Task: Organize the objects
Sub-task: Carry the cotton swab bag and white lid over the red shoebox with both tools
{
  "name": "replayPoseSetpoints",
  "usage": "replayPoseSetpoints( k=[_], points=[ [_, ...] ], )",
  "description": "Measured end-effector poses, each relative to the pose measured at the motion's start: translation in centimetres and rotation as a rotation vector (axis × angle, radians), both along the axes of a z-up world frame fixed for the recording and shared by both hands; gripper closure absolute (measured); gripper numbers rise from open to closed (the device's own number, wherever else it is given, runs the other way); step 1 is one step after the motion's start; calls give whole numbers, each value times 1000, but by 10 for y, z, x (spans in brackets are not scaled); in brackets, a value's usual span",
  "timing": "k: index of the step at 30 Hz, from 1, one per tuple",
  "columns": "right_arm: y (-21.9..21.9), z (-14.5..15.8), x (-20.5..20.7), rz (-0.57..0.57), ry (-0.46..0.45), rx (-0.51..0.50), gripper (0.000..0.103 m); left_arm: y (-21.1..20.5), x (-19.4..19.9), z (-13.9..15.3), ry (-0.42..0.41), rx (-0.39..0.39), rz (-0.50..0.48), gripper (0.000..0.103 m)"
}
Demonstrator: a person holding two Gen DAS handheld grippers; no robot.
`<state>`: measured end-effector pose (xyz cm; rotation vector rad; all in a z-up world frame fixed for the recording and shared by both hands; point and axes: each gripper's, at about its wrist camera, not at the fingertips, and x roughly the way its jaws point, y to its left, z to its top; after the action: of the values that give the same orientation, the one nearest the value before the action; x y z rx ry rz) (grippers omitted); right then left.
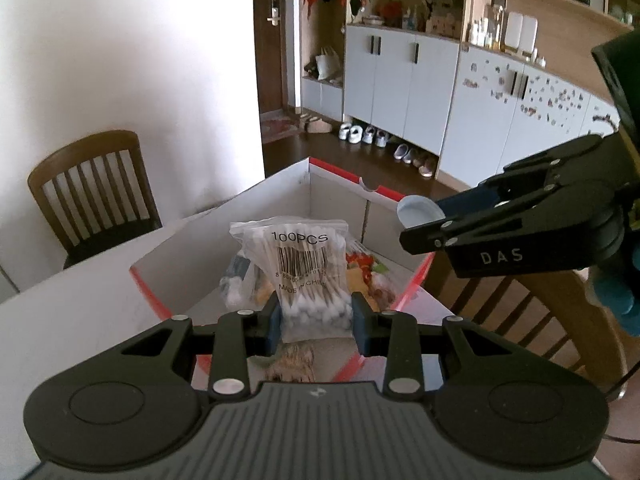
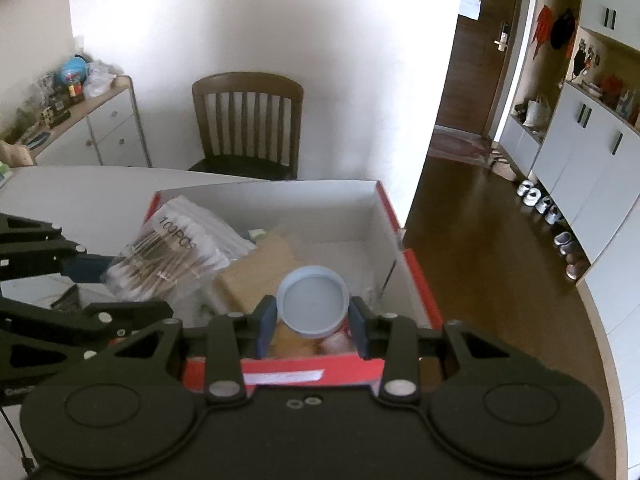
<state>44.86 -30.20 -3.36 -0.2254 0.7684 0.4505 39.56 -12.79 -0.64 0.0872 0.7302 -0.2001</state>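
My left gripper (image 1: 316,322) is shut on a clear bag of cotton swabs (image 1: 306,276) marked 100PCS, held above the open red-and-white cardboard box (image 1: 280,184). The same bag (image 2: 176,252) hangs over the box's left side (image 2: 160,200) in the right wrist view. My right gripper (image 2: 312,328) is shut on a round pale blue lid (image 2: 312,300), held over the near end of the box. From the left wrist view that lid (image 1: 418,210) shows at the tip of the right gripper (image 1: 424,224), above the box's right rim.
The box holds a tan carton (image 2: 256,272) and colourful small packets (image 1: 366,276). It stands on a white table (image 1: 80,300). A wooden chair (image 2: 248,120) sits behind the table, another chair (image 1: 532,320) at its right. White cabinets (image 1: 400,84) with shoes (image 1: 362,134) line the far wall.
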Motion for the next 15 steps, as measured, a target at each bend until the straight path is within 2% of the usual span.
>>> replayPoseSetpoints(
  k=[5, 15],
  points=[
    [-3, -6, 25, 11, -1, -9, 65, -8, 33, -8, 25, 41, -10, 69],
    [3, -43, 57, 62, 103, -54, 65, -16, 80, -39, 122, 72, -32, 69]
  ],
)
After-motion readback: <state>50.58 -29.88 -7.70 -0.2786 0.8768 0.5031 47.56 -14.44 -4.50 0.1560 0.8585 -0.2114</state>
